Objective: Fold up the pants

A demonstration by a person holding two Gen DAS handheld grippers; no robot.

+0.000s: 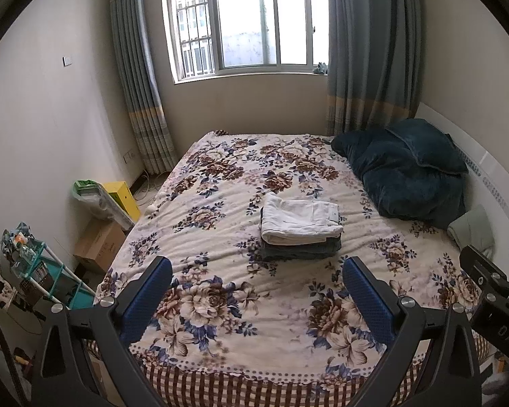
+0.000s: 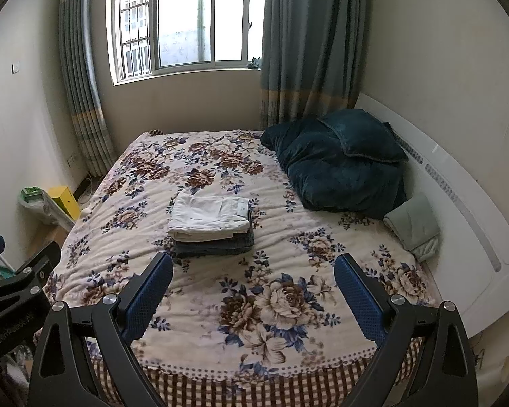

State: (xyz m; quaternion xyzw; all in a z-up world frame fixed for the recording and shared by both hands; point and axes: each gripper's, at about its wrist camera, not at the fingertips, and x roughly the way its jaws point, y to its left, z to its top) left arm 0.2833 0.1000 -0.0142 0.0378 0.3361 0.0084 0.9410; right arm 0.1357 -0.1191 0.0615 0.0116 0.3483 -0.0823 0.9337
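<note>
Left gripper: fingers spread wide apart, released, nothing between the blue pads. It hangs above the near end of the bed, at the bottom of its own view. The right gripper shows at the lower right edge of that view as a black frame with a blue tip.

Right gripper: fingers likewise spread wide and released, holding nothing. It hangs over the near end of the bed, bottom of frame. The left gripper appears at the lower left edge of this view.

Pants: a folded white pair lies on top of a folded dark grey-blue pair, forming one stack at the centre of the frame, on the floral blanket. In the right wrist view the white pair sits left of centre, the dark pair beneath it. The stack is apart from both grippers, beyond the fingertips.

Surroundings: a dark teal quilt with a pillow on it lies bunched at the right of the frame, against the white headboard. A folded pale green cloth lies just below the quilt, beside the headboard. A window with blue-grey curtains fills the top centre. At the left of the frame, beside the bed, stand a yellow box, a cardboard box and a teal rack.
</note>
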